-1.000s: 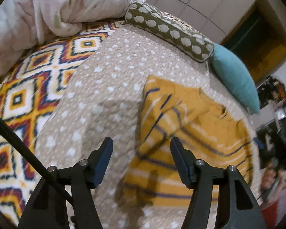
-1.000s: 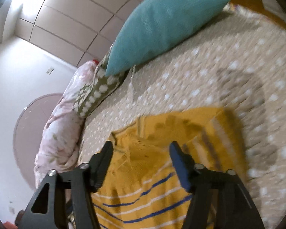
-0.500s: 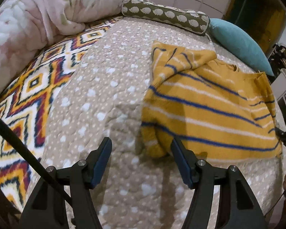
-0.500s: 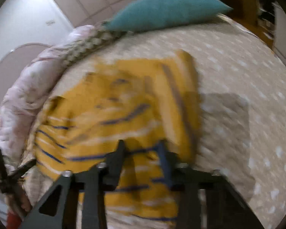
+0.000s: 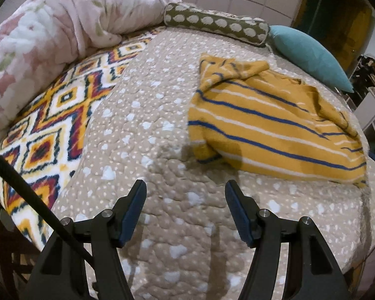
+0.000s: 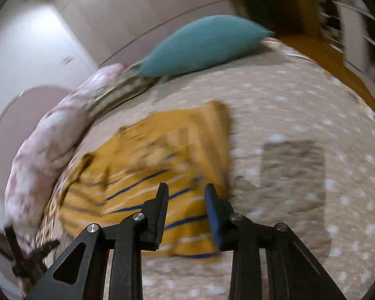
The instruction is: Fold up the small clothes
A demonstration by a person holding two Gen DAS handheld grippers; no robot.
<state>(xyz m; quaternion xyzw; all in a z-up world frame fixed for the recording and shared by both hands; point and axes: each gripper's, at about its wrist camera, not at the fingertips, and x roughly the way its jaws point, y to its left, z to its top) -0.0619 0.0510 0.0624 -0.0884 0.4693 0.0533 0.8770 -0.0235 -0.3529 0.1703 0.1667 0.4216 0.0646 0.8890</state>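
Left gripper (image 5: 185,197) jaws wide, empty, right gripper (image 6: 186,195) reopening, empty

Indoor light is warm and moderate. The left wrist view is mostly sharp, with soft gripper shadows on the quilt (image 5: 162,130). The right wrist view is motion-blurred across the shirt (image 6: 147,175) and pillow (image 6: 202,45); ceiling lights glare at top. Fisheye bending and black corners mark both views.
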